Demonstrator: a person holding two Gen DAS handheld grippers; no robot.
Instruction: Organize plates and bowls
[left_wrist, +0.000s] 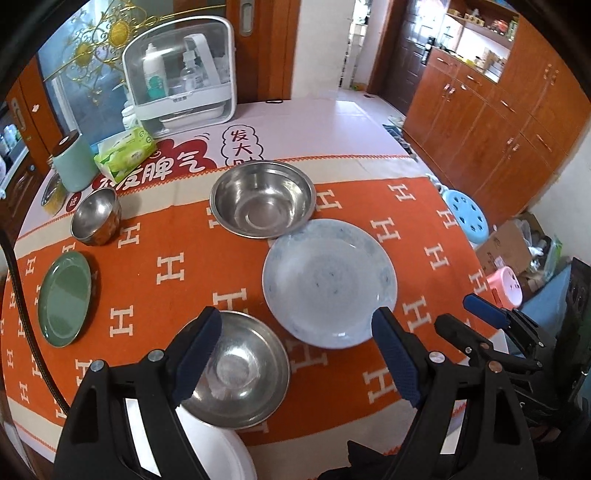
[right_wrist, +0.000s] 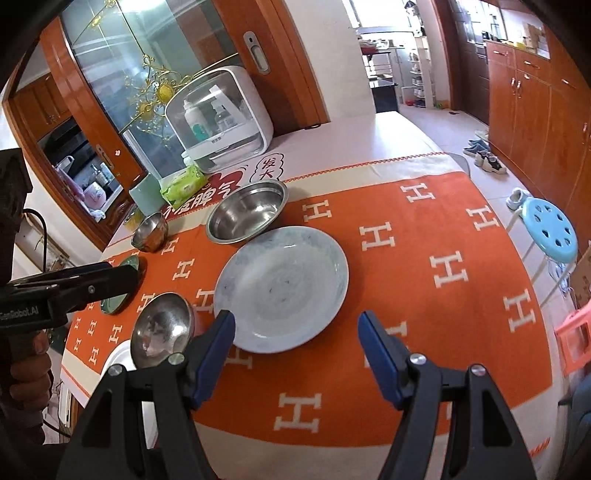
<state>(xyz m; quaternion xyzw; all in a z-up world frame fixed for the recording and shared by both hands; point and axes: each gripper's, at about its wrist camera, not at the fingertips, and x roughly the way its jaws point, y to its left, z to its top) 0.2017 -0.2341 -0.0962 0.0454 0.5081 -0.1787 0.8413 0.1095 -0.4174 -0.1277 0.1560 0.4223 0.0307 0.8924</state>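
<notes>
On the orange tablecloth (left_wrist: 177, 266) lie a pale blue plate (left_wrist: 328, 282), a large steel bowl (left_wrist: 262, 199) touching its far rim, a small steel bowl (left_wrist: 96, 216), a green plate (left_wrist: 64, 299), a shallow steel bowl (left_wrist: 240, 373) and a white plate (left_wrist: 221, 454) at the near edge. My left gripper (left_wrist: 295, 354) is open, hovering above the shallow bowl and the blue plate. My right gripper (right_wrist: 295, 350) is open, just above the near rim of the blue plate (right_wrist: 282, 288). The right gripper also shows at the right of the left wrist view (left_wrist: 480, 317).
A white storage box with bottles (left_wrist: 181, 74), a green tissue pack (left_wrist: 123, 153) and a mint canister (left_wrist: 72, 162) stand at the table's far left. Blue (right_wrist: 550, 229) and pink (left_wrist: 504, 286) stools stand right of the table. Wooden cabinets (left_wrist: 498, 110) line the right wall.
</notes>
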